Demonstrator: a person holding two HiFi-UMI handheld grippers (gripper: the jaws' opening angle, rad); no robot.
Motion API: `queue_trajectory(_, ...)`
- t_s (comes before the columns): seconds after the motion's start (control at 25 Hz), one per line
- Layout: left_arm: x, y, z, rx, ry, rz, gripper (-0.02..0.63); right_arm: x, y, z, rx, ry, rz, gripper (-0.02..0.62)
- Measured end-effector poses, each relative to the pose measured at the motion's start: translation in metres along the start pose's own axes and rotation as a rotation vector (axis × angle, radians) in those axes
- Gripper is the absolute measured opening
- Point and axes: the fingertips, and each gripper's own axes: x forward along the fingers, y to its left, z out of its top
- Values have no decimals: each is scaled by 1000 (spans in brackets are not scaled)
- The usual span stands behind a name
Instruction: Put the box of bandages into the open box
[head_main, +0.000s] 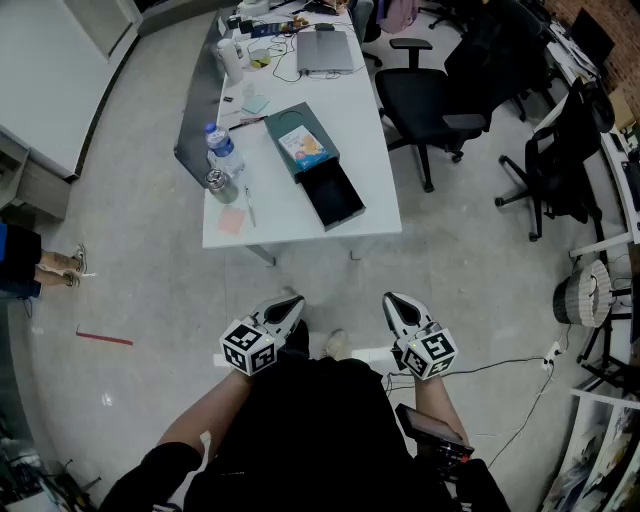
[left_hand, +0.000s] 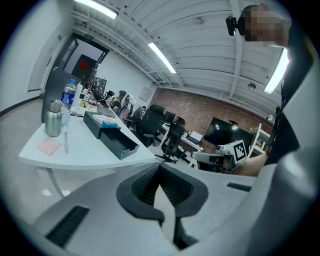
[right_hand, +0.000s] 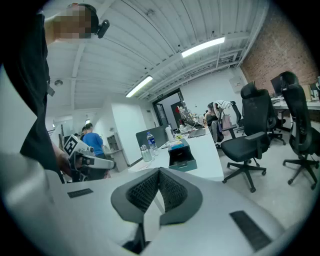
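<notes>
Left gripper (head_main: 290, 303) and right gripper (head_main: 393, 300) near the person's lap, both sets of jaws closed, empty. Box of bandages (head_main: 305, 147) lies on teal cover (head_main: 288, 125) adjoining open box (head_main: 335, 196), white table (head_main: 372, 190), well apart from the 2 grippers.

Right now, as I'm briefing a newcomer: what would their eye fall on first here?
Probably the dark open box, tray pulled out, near the front edge of the white table, with the colourful box of bandages lying on top of it. Then the left gripper and right gripper, both shut and empty, held low in front of the person, short of the table.
</notes>
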Motion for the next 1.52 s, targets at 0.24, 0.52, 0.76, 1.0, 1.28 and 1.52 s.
queue_trajectory(0.24, -1, -11, 1, 7, -8, 7, 6, -12, 0, 3, -15, -7, 12, 23)
queue_trajectory(0.52, 6, -17, 7, 25, -10, 1, 6, -19, -8, 7, 3, -49, -2, 24)
queue_trajectory(0.76, 14, -27, 11, 42, -14, -10, 6, -31, -17, 7, 4, -64, -26, 25)
queue_trajectory(1.0, 21, -37, 21, 57, -22, -16, 6, -48, -29, 11, 14, -69, -53, 25)
queue_trajectory(1.28, 35, -34, 22, 49, -4, -32, 6, -45, -44, 11, 33, -61, -79, 24)
queue_trajectory(1.52, 56, -24, 31, 51, 7, -51, 6, -32, -61, 9, 58, -47, -99, 25)
